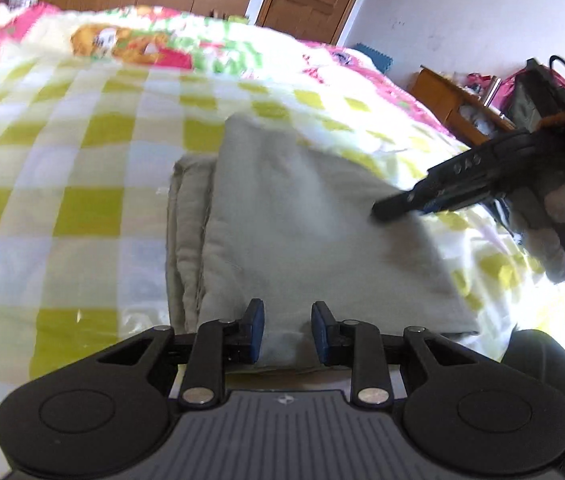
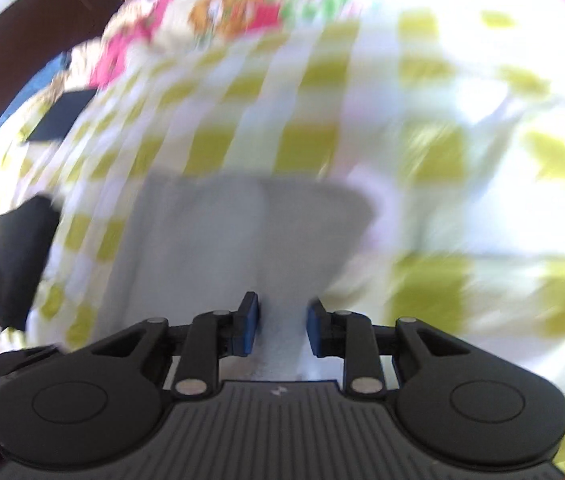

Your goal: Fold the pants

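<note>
Bed [image 1: 82, 168] in yellow-check sheet is carrying the grey pants [image 1: 302, 220], folded into a pad mid-bed, stacked edges at 9 o'clock. Soft, light, limp cloth, likely sagging; best gripped at the thick folded edge. Left gripper [image 1: 286, 328] jaws standing apart, cloth between, unpinched. Right gripper [image 2: 282, 326] jaws partly apart around a ridge; clamping unclear through blur.

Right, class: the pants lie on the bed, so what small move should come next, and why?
Probably ease the right gripper off the pants: they already lie in stacked layers, cloth sits between its fingers, and the left gripper stands open.
</note>
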`<state>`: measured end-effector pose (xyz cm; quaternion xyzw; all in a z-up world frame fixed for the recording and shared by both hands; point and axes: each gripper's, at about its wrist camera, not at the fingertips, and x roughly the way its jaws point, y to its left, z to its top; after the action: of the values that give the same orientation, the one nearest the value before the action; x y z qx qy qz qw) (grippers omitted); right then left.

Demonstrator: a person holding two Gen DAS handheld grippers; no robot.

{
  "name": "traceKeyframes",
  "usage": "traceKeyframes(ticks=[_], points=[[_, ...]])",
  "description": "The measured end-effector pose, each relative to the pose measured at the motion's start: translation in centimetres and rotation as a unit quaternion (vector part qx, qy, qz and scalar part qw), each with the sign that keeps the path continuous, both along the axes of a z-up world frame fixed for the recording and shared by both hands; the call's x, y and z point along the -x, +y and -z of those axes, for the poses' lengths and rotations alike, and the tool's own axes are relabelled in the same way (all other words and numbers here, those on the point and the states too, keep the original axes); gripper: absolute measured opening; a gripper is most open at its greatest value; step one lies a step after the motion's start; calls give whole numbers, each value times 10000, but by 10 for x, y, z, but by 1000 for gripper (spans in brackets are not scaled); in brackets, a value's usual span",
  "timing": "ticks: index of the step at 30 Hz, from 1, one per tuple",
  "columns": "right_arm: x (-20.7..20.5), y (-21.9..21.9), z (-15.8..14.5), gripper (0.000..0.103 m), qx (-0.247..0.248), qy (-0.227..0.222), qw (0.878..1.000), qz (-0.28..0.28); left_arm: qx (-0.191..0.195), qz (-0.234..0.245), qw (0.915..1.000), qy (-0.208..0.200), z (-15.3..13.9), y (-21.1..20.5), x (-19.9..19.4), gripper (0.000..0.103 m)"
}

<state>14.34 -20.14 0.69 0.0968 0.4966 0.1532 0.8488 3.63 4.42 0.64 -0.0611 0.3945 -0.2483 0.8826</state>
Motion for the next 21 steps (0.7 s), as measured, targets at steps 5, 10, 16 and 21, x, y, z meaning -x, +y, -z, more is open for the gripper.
traceKeyframes(ticks=[5, 10, 16, 21], points=[[-12, 25, -27, 44, -324, -557, 9976, -271, -491, -216, 9961, -707, -28, -6, 12, 47], [-54, 93, 1, 45, -412, -101, 9988, -264, -558, -634, 9937, -741, -17, -7, 1, 62], [-65, 139, 28, 38, 263, 44, 9996, -132, -883, -692, 9915, -656, 9, -17, -3, 60], [-57, 128, 15, 8, 157, -10, 9999, 44, -523, -781, 9936, -621, 10, -2, 1, 32]])
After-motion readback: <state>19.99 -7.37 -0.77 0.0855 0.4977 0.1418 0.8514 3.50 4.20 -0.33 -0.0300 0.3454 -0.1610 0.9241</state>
